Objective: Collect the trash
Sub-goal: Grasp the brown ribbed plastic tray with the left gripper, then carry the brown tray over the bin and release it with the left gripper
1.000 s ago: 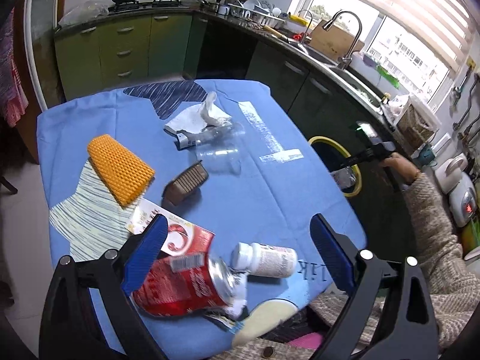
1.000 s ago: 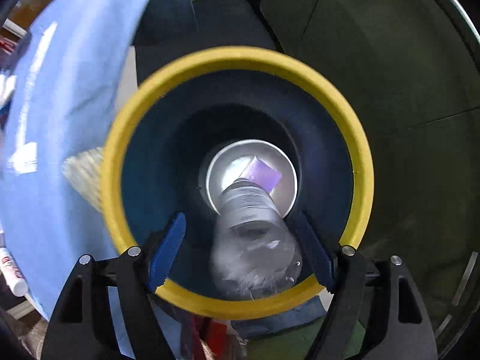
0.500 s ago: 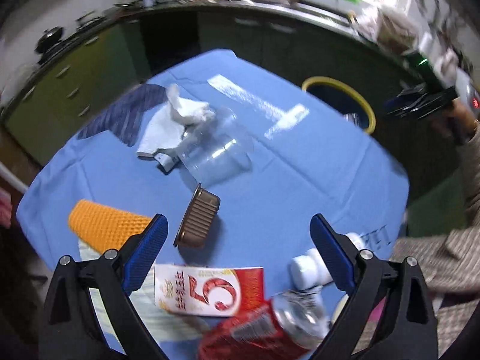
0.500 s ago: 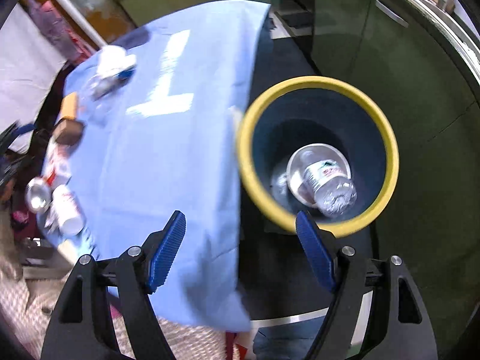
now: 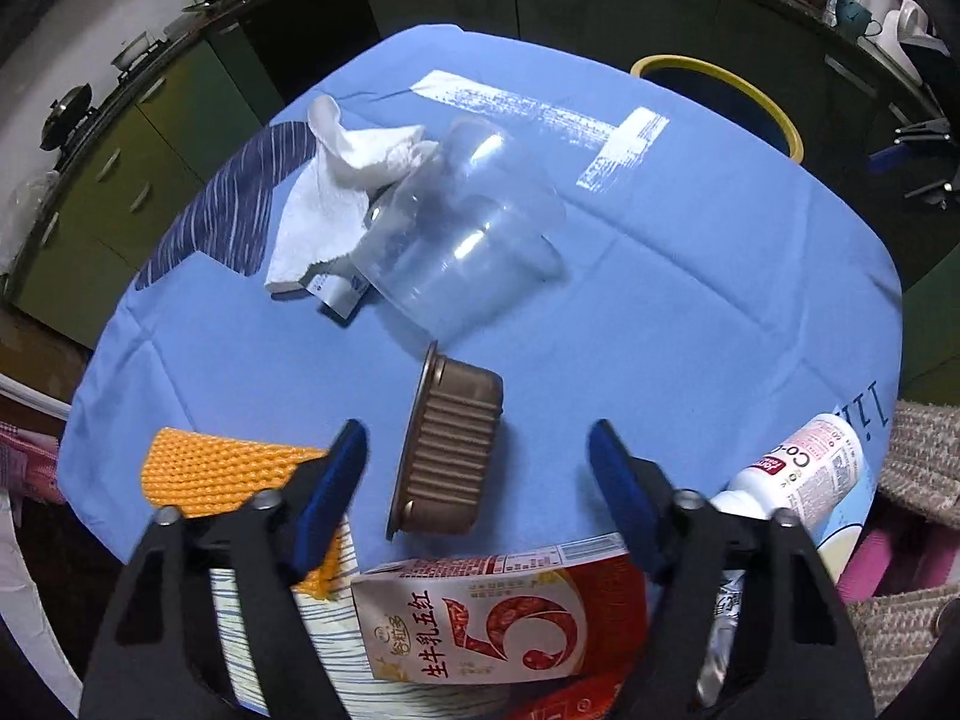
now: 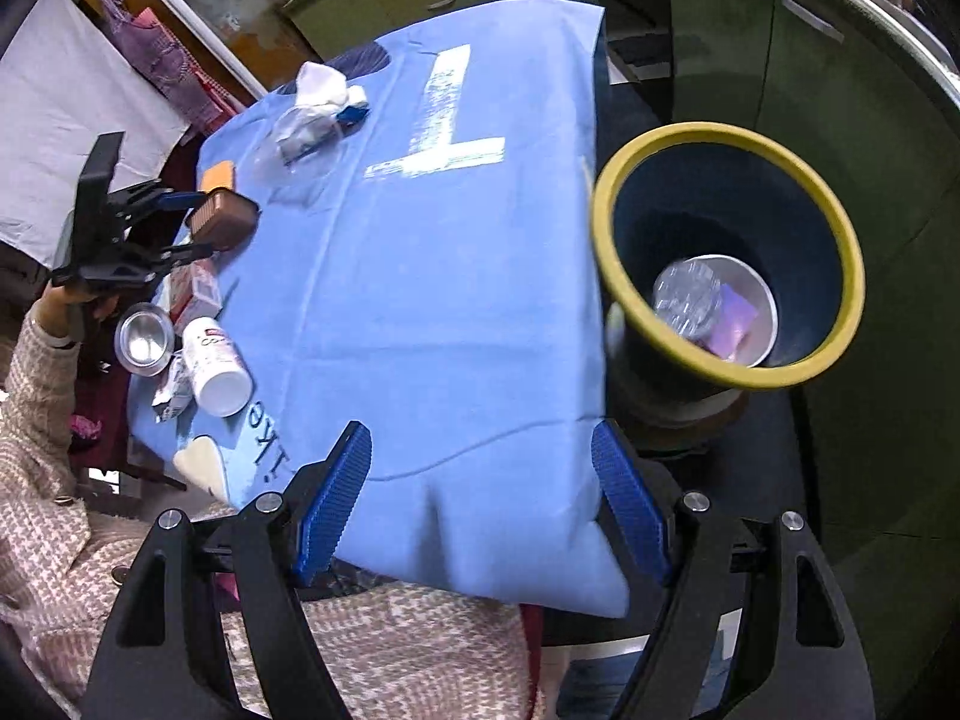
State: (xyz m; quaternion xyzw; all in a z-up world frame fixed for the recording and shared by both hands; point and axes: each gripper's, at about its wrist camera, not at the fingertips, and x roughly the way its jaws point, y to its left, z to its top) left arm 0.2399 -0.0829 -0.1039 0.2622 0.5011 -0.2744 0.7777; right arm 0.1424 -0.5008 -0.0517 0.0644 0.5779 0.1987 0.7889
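Your left gripper (image 5: 477, 459) is hanging over the near side of the table with its blue fingers (image 5: 336, 480) spread wide and nothing between them but air. The brown ribbed tray (image 5: 447, 459) sits on its side right in that gap, not touching either pad as far as I can tell.

Just past it there's a clear plastic cup (image 5: 462, 234) tipped over, leaning against a crumpled white tissue (image 5: 342, 180). An orange textured piece (image 5: 216, 471) lies off to your left, partly behind the left finger. The red milk carton (image 5: 498, 618) is flat at the near edge, and the white pill bottle (image 5: 804, 474) lies on its side on your right.

Your right gripper (image 6: 480, 498) is also spread apart and empty, hovering over the blue tablecloth (image 6: 432, 300) at its near corner. The yellow-rimmed bin (image 6: 606, 204) stands just beside the table edge. Inside it there's a crushed clear bottle (image 6: 687, 297) and something purple, but it's kinda blurry down there.
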